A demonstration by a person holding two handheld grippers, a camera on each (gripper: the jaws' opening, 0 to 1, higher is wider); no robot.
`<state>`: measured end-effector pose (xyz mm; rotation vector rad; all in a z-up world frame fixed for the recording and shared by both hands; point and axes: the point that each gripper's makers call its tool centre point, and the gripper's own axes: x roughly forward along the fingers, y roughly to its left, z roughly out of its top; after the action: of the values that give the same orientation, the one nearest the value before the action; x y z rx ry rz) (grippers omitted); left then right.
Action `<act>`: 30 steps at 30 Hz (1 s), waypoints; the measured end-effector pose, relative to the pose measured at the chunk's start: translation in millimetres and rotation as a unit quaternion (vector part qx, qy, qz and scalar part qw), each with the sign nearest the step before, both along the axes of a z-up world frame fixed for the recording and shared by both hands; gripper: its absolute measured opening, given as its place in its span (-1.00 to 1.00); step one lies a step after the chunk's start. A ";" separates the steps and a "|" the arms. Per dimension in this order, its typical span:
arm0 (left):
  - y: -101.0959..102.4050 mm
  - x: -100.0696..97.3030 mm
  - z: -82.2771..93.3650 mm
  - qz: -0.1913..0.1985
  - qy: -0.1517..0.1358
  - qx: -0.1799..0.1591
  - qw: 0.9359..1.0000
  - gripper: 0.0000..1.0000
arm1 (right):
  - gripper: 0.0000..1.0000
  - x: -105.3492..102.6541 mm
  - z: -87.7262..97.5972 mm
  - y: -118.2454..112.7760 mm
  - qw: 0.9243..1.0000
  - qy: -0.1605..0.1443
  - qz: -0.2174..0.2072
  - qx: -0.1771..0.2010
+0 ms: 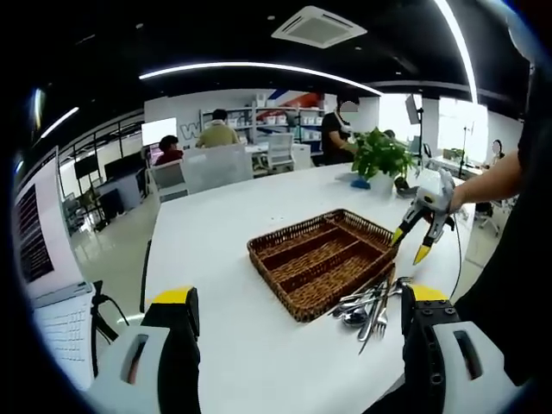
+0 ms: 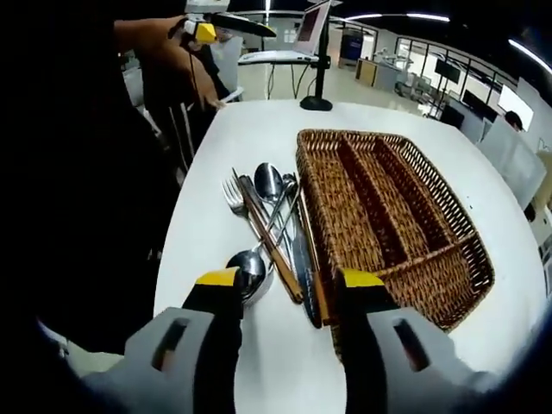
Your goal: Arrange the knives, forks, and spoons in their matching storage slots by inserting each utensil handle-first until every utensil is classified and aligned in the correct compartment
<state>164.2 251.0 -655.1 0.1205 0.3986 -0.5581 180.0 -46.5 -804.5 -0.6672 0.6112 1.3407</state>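
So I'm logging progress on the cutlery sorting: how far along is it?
Nothing looks sorted yet: the wicker tray has bare compartments, and the spoons, forks and knives still lie in a pile on the white table beside it. The right gripper is open, above the pile; the left gripper is open too. All utensils remain.

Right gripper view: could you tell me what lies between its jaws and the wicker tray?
In the right gripper view, the heaped utensils lie there, beside the wicker tray.
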 end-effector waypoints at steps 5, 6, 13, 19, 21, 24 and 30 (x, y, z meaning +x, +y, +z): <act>0.5 1.2 1.7 -0.001 -0.001 0.002 1.000 0.99 | -0.22 0.5 -9.4 -0.1 1.000 -0.013 0.018 -0.020; 1.2 1.6 1.4 -0.001 -0.001 0.002 1.000 0.99 | -0.23 1.5 -11.4 -0.8 0.999 -0.013 0.020 -0.024; 4.5 3.5 2.8 -0.002 -0.001 0.006 1.000 0.99 | -0.28 4.6 -16.0 -1.3 0.999 -0.018 0.033 -0.036; 5.1 4.5 5.8 0.001 -0.004 0.007 1.000 0.99 | -0.29 5.2 -18.9 3.2 0.997 -0.024 0.051 -0.046; 6.2 3.8 2.6 0.003 -0.001 0.010 1.000 0.99 | -0.30 4.2 -19.7 3.2 0.997 -0.027 0.059 -0.049; 4.2 1.6 -0.4 0.002 0.004 0.010 1.000 0.99 | -0.34 2.5 -21.1 2.8 0.996 -0.028 0.069 -0.055; 1.7 0.2 -0.5 0.002 0.005 0.009 1.000 0.99 | -0.41 2.9 -29.4 6.7 0.993 -0.033 0.090 -0.067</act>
<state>164.4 252.7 -655.5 0.1333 0.4142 -0.5516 182.9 -39.8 -833.9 -0.8894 0.6012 1.4471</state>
